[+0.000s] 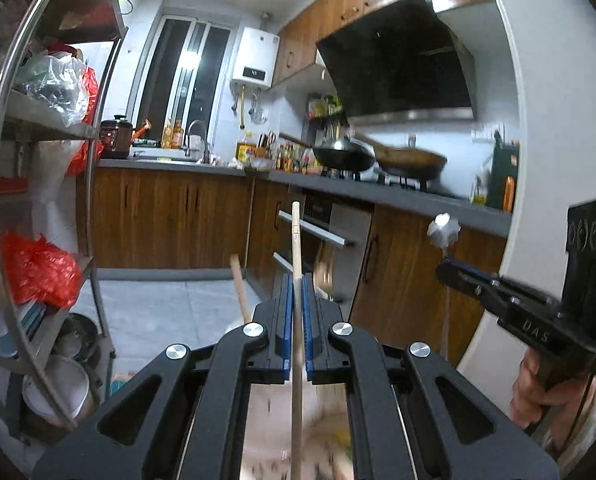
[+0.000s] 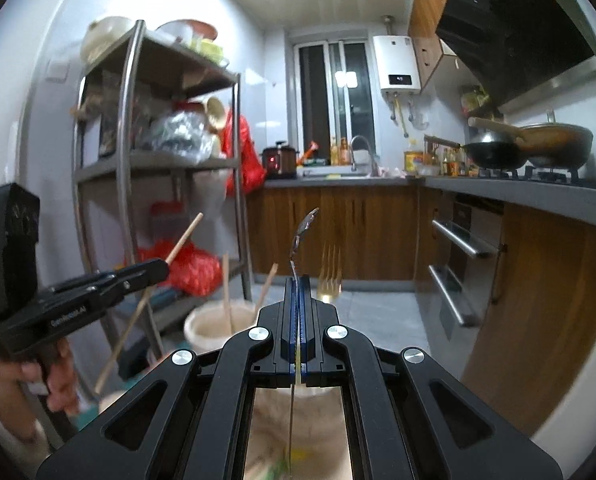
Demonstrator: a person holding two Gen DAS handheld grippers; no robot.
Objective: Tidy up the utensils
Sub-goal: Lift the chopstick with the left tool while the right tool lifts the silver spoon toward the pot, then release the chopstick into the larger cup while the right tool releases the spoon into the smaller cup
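My left gripper is shut on a wooden chopstick that points up and forward; it also shows in the right wrist view with the chopstick. My right gripper is shut on a metal spoon, bowl end up; it shows in the left wrist view with the spoon. Both are held in the air. A beige utensil cup below holds more chopsticks. A gold fork stands just beyond my right gripper. Another wooden handle rises left of my left gripper.
A metal shelf rack with bags and pots stands at the left. Wooden cabinets and a grey counter with woks run along the right, with an oven below. A tiled floor lies ahead.
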